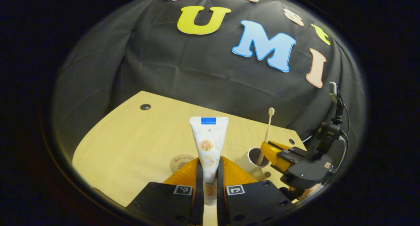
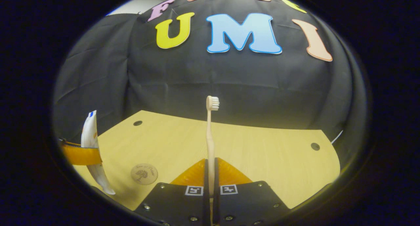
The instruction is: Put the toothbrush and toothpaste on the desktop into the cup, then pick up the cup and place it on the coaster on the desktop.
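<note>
In the left gripper view my left gripper (image 1: 209,168) is shut on a white toothpaste tube (image 1: 208,139) with an orange picture, held upright above the desk. To its right stands a white cup (image 1: 253,159), and my right gripper (image 1: 267,150) holds a cream toothbrush (image 1: 268,124) with its lower end inside the cup. In the right gripper view my right gripper (image 2: 211,167) is shut on the toothbrush (image 2: 210,134), bristles up. The round wooden coaster (image 2: 144,173) lies on the desk at the left, near the toothpaste tube (image 2: 90,140) in the left gripper's orange fingers (image 2: 82,154).
The light wooden desk (image 2: 262,153) has small dark holes (image 2: 315,146) near its far corners. The coaster (image 1: 181,161) lies just left of my left gripper's fingers. A black cloth wall hangs right behind the desk's far edge.
</note>
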`<state>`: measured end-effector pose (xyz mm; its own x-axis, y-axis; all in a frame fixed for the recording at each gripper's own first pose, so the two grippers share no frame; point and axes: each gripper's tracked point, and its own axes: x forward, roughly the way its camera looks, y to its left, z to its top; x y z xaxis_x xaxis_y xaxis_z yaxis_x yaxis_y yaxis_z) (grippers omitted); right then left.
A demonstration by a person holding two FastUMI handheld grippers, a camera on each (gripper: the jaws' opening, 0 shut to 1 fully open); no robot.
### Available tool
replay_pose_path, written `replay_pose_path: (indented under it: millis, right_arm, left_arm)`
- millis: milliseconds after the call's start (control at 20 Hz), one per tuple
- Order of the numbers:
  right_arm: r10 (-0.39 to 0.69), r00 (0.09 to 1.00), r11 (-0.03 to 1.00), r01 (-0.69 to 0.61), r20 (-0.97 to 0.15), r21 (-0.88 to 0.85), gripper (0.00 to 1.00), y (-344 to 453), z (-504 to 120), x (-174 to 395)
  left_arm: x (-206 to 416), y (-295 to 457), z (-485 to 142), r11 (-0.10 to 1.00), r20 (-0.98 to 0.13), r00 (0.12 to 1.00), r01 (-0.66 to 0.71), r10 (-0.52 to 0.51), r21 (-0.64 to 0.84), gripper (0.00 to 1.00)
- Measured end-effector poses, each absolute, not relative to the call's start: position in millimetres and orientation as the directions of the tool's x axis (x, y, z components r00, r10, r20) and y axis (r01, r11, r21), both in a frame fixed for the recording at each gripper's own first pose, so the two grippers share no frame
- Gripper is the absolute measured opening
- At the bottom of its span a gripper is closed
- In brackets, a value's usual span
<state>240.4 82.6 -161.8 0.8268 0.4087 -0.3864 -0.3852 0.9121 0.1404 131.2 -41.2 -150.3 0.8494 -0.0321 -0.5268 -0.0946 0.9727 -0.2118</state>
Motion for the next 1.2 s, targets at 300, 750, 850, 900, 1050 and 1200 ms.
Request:
replay_pose_path:
  millis: [300,750,850,900,1050,1200]
  right_arm:
    - [0.395,0.829,0.919,-0.364,-0.396,0.153,0.23,65,-162,236]
    - [0.308,0.883,0.951,-0.273,-0.355,0.145,0.90,7,-141,218]
    - [0.273,0.897,0.961,-0.243,-0.346,0.128,0.91,-13,-136,209]
    - [0.261,0.903,0.965,-0.230,-0.342,0.129,0.91,-23,-134,203]
    - [0.242,0.906,0.968,-0.201,-0.348,0.150,0.91,-43,-129,186]
    - [0.222,0.902,0.971,-0.168,-0.370,0.172,0.90,-64,-134,169]
  left_arm:
    - [140,-50,-147,0.963,-0.507,0.860,-0.089,-0.054,-0.254,0.23]
    - [160,-83,-139,0.944,-0.435,0.891,-0.020,-0.133,-0.330,0.23]
    - [168,-98,-133,0.931,-0.397,0.902,0.016,-0.172,-0.365,0.23]
    - [175,-105,-130,0.920,-0.373,0.907,0.037,-0.195,-0.389,0.23]
    - [191,-132,-121,0.882,-0.283,0.925,0.100,-0.253,-0.460,0.23]
    - [203,-152,-127,0.872,-0.220,0.934,0.153,-0.281,-0.465,0.21]
